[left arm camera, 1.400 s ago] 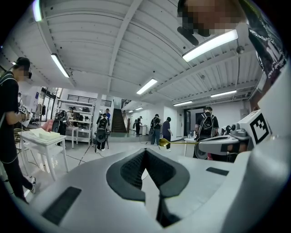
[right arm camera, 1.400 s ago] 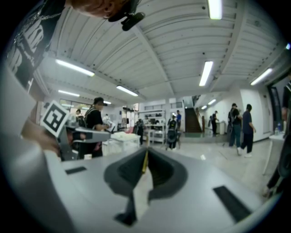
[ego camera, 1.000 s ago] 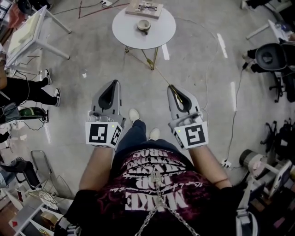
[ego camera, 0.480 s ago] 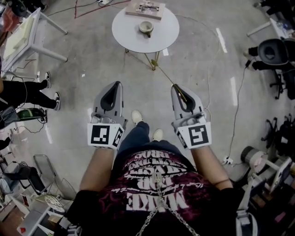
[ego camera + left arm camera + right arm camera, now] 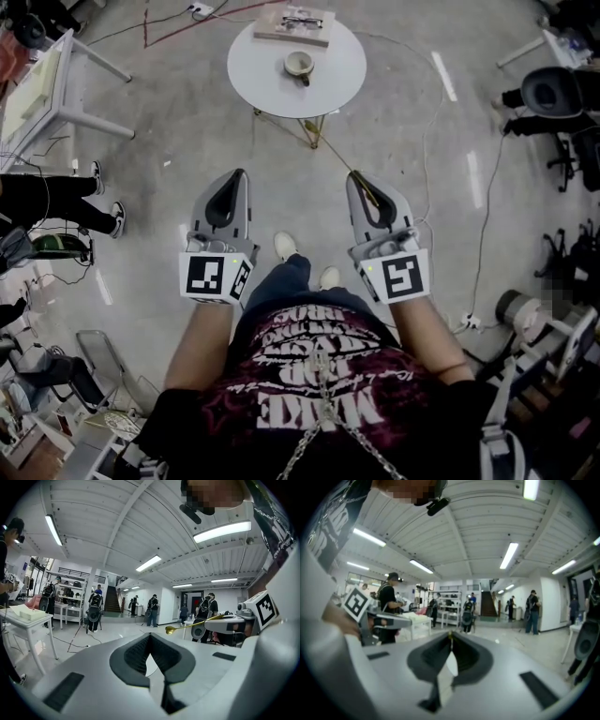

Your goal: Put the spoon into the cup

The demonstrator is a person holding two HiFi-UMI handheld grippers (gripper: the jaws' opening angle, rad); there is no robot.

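Spoon (image 5: 194, 624) gripped by right tool (image 5: 355, 177), well short of round white surface (image 5: 262, 70) carrying cup (image 5: 299, 64), cabled concrete floor (image 5: 187, 131) between, long axis near level, bowl pointed ahead, left tool (image 5: 236, 175) closed, empty.

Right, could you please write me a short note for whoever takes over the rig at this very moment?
The left gripper is held out in front, jaws shut and empty.
The right gripper has its jaws shut on the spoon, gripped by the handle with the bowl sticking out ahead.
The cup stands on the round table, across the floor ahead and probably out of reach from here.
Done: the spoon is in the grip.
Left: step up to the table, lower the spoon into the cup, open the jaws.
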